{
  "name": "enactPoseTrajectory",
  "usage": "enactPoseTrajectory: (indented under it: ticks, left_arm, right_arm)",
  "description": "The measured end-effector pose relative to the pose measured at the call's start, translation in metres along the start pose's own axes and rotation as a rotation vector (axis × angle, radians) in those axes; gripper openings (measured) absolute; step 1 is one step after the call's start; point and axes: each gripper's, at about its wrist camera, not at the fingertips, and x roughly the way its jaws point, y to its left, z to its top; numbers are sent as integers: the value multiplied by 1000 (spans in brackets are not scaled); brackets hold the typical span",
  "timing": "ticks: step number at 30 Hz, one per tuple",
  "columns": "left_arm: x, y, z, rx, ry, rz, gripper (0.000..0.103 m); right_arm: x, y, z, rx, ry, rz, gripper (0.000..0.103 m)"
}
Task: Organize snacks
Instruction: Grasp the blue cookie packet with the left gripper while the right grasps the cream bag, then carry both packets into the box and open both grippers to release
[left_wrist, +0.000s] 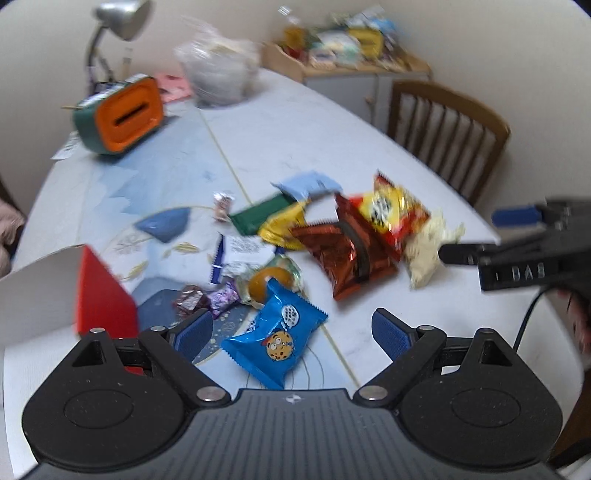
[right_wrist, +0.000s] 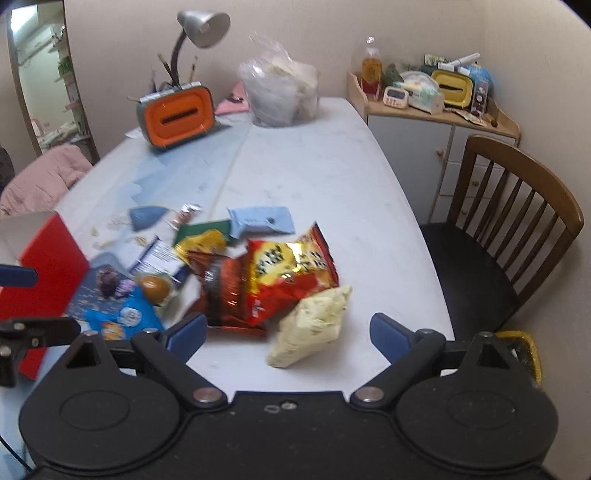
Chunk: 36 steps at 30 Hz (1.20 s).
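Note:
Loose snacks lie heaped on the white table (right_wrist: 314, 177). My left gripper (left_wrist: 291, 332) is open above a blue cookie packet (left_wrist: 275, 341), which lies between the fingers untouched. My right gripper (right_wrist: 288, 332) is open, with a pale yellow packet (right_wrist: 310, 325) between its fingers and clear of the pads. Behind it lie a red and yellow chip bag (right_wrist: 291, 269) and a dark red bag (right_wrist: 221, 288). A green packet (left_wrist: 258, 218), a light blue packet (left_wrist: 306, 184), a wrapped round pastry (left_wrist: 269, 280) and small candies (left_wrist: 207, 299) lie around them. An open white box with a red inside (left_wrist: 99, 295) stands at the left.
At the table's far end stand an orange and green tissue box (right_wrist: 177, 114), a desk lamp (right_wrist: 203, 22) and a full plastic bag (right_wrist: 280, 92). A wooden chair (right_wrist: 517, 221) is at the table's right edge. A cluttered corner cabinet (right_wrist: 436, 110) stands behind it.

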Motion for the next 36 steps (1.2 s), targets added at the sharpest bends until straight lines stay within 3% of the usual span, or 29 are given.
enactPoseTrajectory:
  ticks: [3, 9, 14, 22, 30, 36]
  left_arm:
    - [23, -1, 2, 40, 48, -22, 94]
    - [61, 3, 3, 61, 141, -29, 93]
    - [77, 7, 3, 60, 170, -20, 93]
    - [90, 2, 2, 79, 182, -7, 92]
    - [97, 5, 0, 32, 197, 25, 63]
    - [92, 8, -4, -26, 192, 35, 53]
  right_arm:
    - [21, -5, -3, -4, 42, -7, 86]
    - [48, -12, -6, 24, 88, -15, 84]
    - [66, -16, -6, 62, 121, -17, 81]
    - [83, -18, -10, 83, 157, -22, 68]
    - [85, -18, -11, 95, 141, -5, 51]
    - [79, -14, -12, 80, 121, -21, 44]
